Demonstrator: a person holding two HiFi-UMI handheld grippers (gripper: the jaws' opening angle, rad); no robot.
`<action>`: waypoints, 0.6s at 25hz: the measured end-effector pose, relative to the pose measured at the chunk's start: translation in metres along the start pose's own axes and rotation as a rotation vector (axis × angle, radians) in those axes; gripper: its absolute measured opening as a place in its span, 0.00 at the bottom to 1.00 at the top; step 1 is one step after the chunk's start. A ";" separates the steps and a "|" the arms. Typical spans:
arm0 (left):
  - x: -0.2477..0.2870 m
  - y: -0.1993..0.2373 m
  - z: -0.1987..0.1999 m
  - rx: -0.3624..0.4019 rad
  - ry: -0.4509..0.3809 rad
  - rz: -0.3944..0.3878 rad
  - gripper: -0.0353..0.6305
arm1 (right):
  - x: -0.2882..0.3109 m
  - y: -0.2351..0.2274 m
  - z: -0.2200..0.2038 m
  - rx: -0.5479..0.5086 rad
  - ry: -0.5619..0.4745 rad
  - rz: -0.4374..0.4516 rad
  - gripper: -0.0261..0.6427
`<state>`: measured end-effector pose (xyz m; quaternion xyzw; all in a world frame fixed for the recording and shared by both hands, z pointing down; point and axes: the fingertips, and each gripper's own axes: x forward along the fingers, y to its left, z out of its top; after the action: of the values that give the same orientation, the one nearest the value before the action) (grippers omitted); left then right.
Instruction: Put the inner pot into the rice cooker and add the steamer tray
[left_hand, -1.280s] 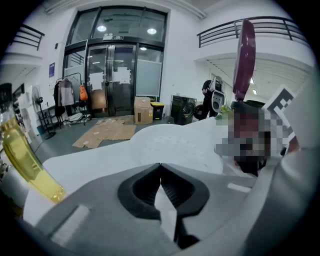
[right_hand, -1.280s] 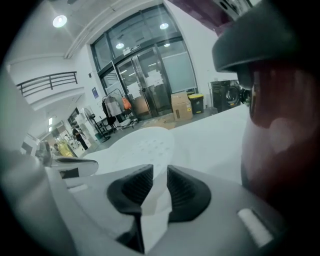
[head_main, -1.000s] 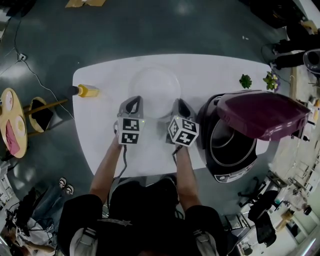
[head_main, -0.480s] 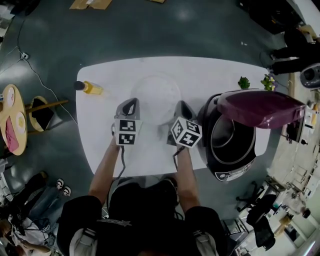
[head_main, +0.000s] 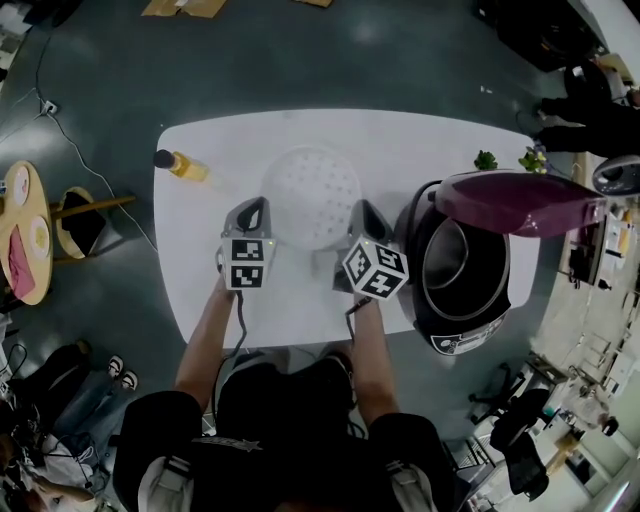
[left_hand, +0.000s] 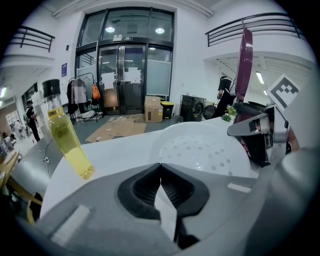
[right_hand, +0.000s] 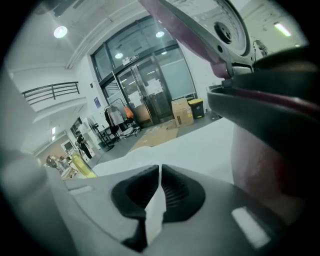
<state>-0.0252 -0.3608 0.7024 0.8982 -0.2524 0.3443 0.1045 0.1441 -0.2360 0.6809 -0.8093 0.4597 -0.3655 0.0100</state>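
— White counter (head_main: 200, 270) is seen, with dark floor all round it. What is held?

— The left gripper (left_hand: 160, 170) is shut tight on the left rim of the steamer tray (head_main: 312, 190). The right gripper (right_hand: 160, 172) has just been closing, and the thin right rim is pinched between its jaws. The tray is held at the middle of the counter, between the two grippers. Whether it is lifted clear cannot be told.

— How will the tray feel?

— It is judged to be light, thin plastic. It can be bent a bit and may be slippery. So it is best held at both rims, across from each other, and kept flat.

— Where is it to be put?

— Just to the right, the rice cooker (head_main: 460, 335) is stood with its purple lid (head_main: 515, 200) up. The inner pot (head_main: 450, 262) is already set inside. The tray should be lowered onto the pot. The lid could be bumped, so care is needed.

— Anything else?

— A bottle (head_main: 182, 165) of yellow liquid is stood at the far left, well apart.
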 end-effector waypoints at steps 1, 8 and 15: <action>-0.002 0.001 0.001 -0.003 -0.003 0.002 0.07 | -0.002 0.003 0.003 0.001 -0.005 0.010 0.07; -0.017 0.002 0.007 -0.016 -0.029 0.012 0.07 | -0.025 0.025 0.020 -0.010 -0.045 0.065 0.06; -0.031 0.001 0.011 -0.023 -0.052 0.018 0.07 | -0.043 0.043 0.031 -0.054 -0.073 0.103 0.06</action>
<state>-0.0391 -0.3537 0.6732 0.9034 -0.2668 0.3188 0.1049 0.1182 -0.2381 0.6178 -0.7975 0.5096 -0.3222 0.0236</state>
